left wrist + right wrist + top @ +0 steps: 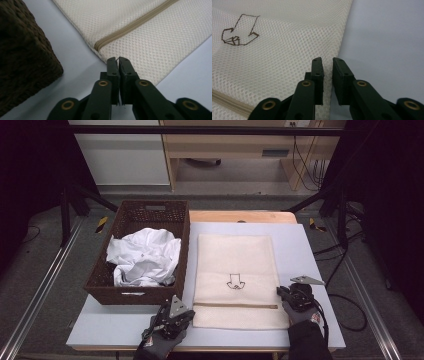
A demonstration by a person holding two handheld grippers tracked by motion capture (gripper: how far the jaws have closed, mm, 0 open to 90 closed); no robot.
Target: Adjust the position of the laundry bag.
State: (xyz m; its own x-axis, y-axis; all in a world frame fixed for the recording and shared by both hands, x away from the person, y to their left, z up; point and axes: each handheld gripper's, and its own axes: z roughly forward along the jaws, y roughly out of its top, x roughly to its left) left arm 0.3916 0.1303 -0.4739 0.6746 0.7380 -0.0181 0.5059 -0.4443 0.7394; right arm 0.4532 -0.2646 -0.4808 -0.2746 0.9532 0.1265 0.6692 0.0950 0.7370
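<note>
1. The mesh laundry bag point(234, 280) lies flat on the pale surface point(310, 250), just right of the basket — cream netting with a small dark arrow-like drawing point(239, 30) near its middle and a tan zipper point(132, 25) running across near the person's edge.
2. The left claw point(186, 312) sits at the bag's near left corner, by the zipper's end; in the left gripper view its jaws are pressed together with the mesh edge pinched between them.
3. The right claw point(280, 291) meets the bag's right edge, above the zipper line; its jaws stand slightly apart with the mesh edge between them — whether the pads press on it I cannot tell.
4. Both gloved hands come in from the bottom of the high view.
5. The dark woven basket point(125, 292) holds crumpled white clothing point(142, 255).
</note>
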